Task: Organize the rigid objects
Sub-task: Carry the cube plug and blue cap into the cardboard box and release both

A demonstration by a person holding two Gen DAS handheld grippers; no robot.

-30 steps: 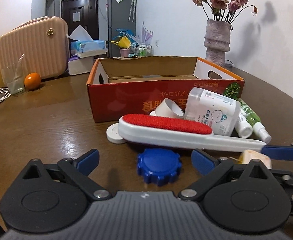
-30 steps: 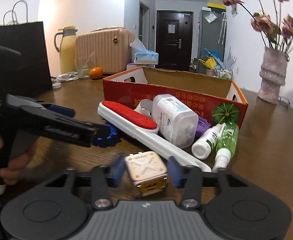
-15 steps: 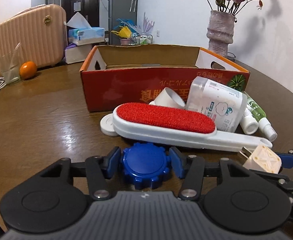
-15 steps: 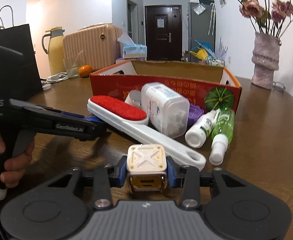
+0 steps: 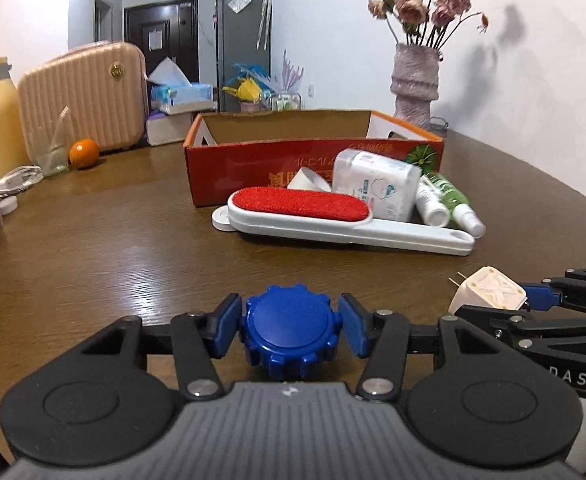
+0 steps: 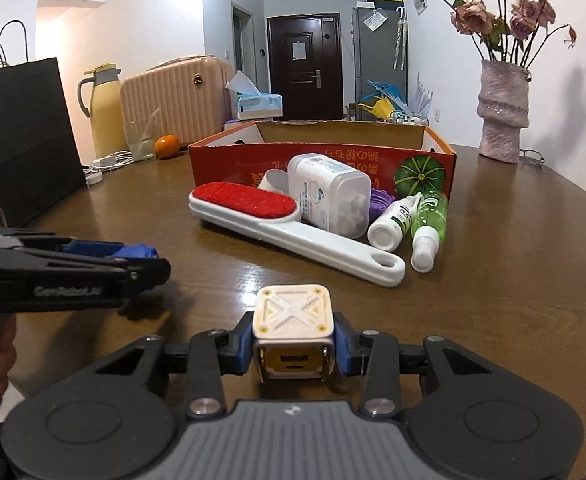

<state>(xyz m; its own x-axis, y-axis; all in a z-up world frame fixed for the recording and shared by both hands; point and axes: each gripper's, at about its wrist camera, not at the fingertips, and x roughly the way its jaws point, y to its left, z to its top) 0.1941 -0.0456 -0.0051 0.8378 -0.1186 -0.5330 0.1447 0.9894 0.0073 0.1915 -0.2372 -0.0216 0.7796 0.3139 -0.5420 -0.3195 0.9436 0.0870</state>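
Note:
My left gripper (image 5: 289, 330) is shut on a blue toothed cap (image 5: 291, 334) and holds it above the table. My right gripper (image 6: 293, 344) is shut on a cream plug adapter cube (image 6: 293, 322), also lifted; the cube shows in the left wrist view (image 5: 489, 292). Ahead lies a white lint brush with a red pad (image 5: 305, 210) (image 6: 253, 204), a white plastic container (image 6: 329, 194), a white bottle (image 6: 393, 222) and a green spray bottle (image 6: 429, 220). Behind them stands an open red cardboard box (image 5: 277, 160) (image 6: 333, 152).
The brown wooden table (image 5: 113, 248) holds a vase of dried flowers (image 6: 501, 120) at the back right, a beige case (image 5: 85, 96), an orange (image 5: 84, 153), a glass, a yellow flask (image 6: 103, 112), cables and a black paper bag (image 6: 25, 136) at the left.
The left gripper closed on the blue cap and lifted it. The right gripper lifted the cube. Both have drawn back from the pile of objects.

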